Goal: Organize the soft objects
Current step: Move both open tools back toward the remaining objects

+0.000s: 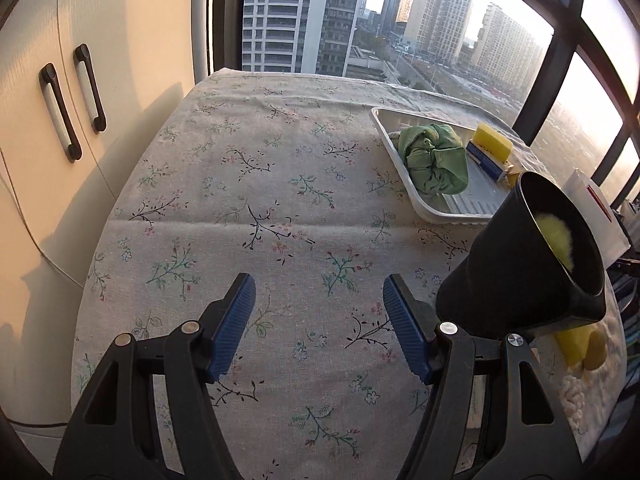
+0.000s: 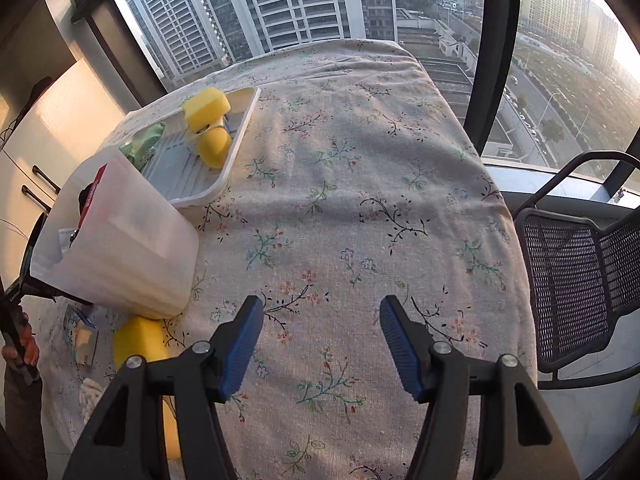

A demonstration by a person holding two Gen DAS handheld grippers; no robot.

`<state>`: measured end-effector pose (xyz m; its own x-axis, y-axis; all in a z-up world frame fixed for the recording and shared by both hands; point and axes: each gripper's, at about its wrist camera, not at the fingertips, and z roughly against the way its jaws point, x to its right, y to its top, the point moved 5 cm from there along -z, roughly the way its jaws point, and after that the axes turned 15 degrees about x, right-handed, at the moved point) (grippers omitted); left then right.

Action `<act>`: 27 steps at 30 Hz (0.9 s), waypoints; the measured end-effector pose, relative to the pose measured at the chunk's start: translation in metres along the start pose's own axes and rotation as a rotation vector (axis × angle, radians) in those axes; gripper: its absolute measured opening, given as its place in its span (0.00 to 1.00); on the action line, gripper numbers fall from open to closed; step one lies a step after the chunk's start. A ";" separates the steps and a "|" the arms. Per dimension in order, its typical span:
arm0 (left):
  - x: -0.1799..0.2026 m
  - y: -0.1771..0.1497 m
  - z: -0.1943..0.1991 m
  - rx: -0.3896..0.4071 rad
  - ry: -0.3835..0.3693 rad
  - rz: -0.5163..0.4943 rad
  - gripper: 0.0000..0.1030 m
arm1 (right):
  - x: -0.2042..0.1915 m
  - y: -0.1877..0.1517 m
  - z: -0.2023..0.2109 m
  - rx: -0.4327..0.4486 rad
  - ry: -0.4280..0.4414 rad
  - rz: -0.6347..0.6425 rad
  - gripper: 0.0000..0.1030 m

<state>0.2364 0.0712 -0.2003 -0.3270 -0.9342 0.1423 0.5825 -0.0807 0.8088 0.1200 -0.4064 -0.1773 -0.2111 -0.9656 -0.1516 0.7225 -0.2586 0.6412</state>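
A floral cloth (image 1: 280, 184) covered the counter, which stood against tall windows (image 1: 420, 20) overlooking tower blocks, with cream cabinets (image 1: 80, 80) on one side and a mesh chair (image 2: 580, 280) on the other. A black cup (image 1: 520, 264) half hid something fuzzy and yellow-green. A crumpled green cloth (image 1: 434, 160) and a yellow sponge (image 1: 493, 140) lay in the white tray (image 1: 384, 120). The left hand-held gripper (image 1: 318, 304) and the right hand-held gripper (image 2: 320, 328) each gaped empty above the cloth.
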 end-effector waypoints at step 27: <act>0.151 -0.062 0.097 0.015 -0.226 -0.319 0.63 | -0.070 -0.117 0.057 0.013 0.047 0.150 0.62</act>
<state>0.0786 -0.0309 -0.1732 -0.6465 -0.7629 0.0028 0.4146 -0.3482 0.8408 0.0133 -0.3068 -0.1989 -0.0702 -0.9936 -0.0880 0.7348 -0.1112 0.6691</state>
